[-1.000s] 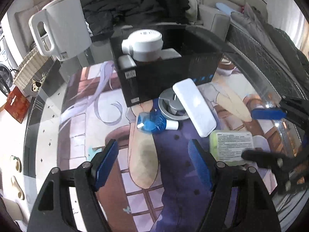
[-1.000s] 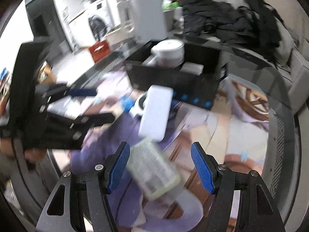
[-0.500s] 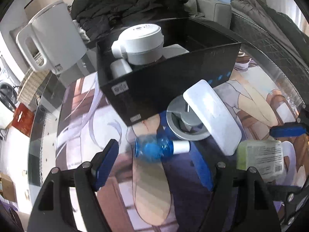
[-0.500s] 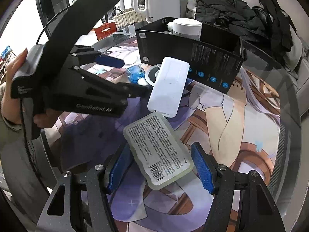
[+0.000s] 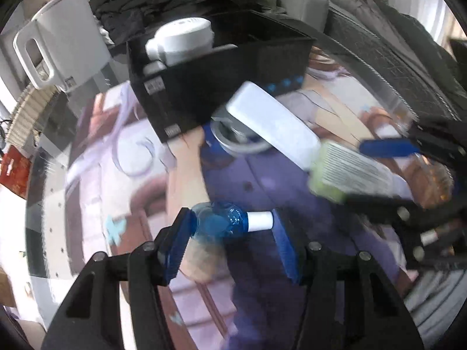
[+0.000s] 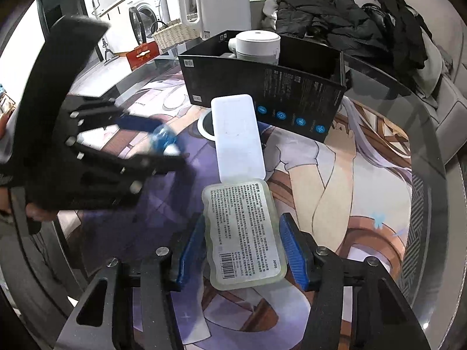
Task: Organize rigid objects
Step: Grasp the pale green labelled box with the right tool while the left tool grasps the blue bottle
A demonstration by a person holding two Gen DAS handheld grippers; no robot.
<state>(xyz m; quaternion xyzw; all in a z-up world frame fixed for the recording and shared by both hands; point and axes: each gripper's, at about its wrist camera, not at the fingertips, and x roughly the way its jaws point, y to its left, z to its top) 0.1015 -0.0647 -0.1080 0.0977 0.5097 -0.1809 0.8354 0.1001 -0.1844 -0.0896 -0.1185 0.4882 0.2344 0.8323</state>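
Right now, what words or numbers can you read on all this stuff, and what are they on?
"AH50": on the label of the pale green pack, beside its barcode.
The pack's other print: too small to read.
White print and blue round icons on the black box: too small to read.
Gold marks on the red box: unreadable.

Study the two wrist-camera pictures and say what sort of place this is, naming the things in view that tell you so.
Most likely a lived-in home, a living and utility area rather than a lab. A washing machine stands in the background, a white electric kettle sits beside a wicker basket, and dark coats are piled on a sofa.
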